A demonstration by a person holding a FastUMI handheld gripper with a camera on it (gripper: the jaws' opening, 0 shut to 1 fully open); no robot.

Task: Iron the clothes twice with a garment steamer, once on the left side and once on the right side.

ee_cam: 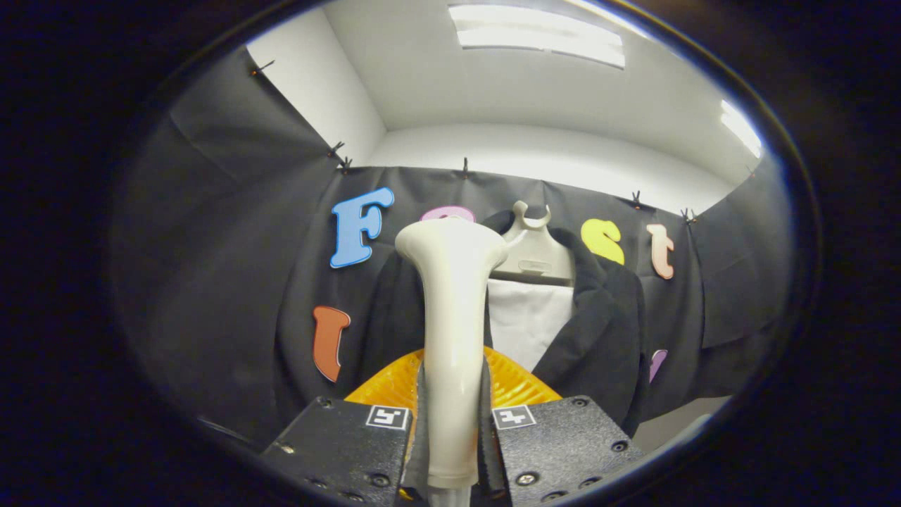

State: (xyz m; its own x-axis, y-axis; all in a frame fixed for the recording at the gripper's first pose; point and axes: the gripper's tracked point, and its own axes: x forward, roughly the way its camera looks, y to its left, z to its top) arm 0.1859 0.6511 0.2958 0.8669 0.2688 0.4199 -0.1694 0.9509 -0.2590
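Note:
My gripper [451, 415] is shut on the cream-coloured garment steamer [450, 331], whose handle stands upright between the two fingers. The steamer's flared head rises in front of the left shoulder of a black jacket [598, 331]. The jacket hangs on a pale hanger [533, 246] against the booth's black cloth wall, over a white shirt [528, 324] that shows in its open front. The steamer hides most of the jacket's left half. I cannot tell whether the head touches the cloth.
An orange ribbed dome-shaped object [510, 384] sits just beyond the fingers, low behind the steamer handle. Black cloth [225, 282] walls the booth to the left, back and right. White ceiling with light panels [538, 35] is overhead.

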